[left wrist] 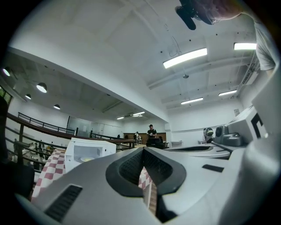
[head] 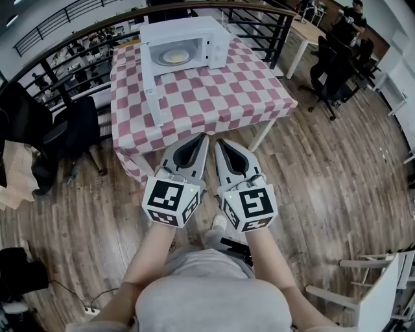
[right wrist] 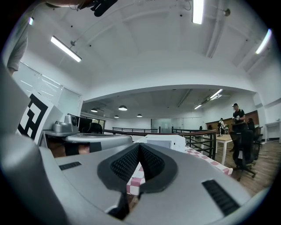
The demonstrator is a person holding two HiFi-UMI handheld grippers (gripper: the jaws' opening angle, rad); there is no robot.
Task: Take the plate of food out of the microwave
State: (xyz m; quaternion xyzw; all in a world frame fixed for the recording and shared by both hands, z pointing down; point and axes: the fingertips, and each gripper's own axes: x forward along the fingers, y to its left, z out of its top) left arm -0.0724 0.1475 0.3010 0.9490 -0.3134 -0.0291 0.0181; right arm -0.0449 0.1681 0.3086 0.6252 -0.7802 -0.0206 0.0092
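Note:
A white microwave [head: 185,44] stands at the far side of a table with a red-and-white checked cloth [head: 207,97]. Its door [head: 151,97] hangs wide open toward the front left. Inside lies a plate of pale food [head: 174,57]. My left gripper [head: 203,137] and right gripper [head: 218,142] are held side by side before the table's near edge, both shut and empty, well short of the microwave. In the left gripper view the microwave [left wrist: 90,151] shows at the left with the plate [left wrist: 88,159] inside. The right gripper view shows the microwave [right wrist: 164,141] beyond the shut tips [right wrist: 139,146].
A black railing [head: 259,13] runs behind the table. Black office chairs [head: 334,71] and a white desk [head: 308,32] stand at the right. A dark chair [head: 71,130] sits left of the table. People stand far off in both gripper views. The floor is wood.

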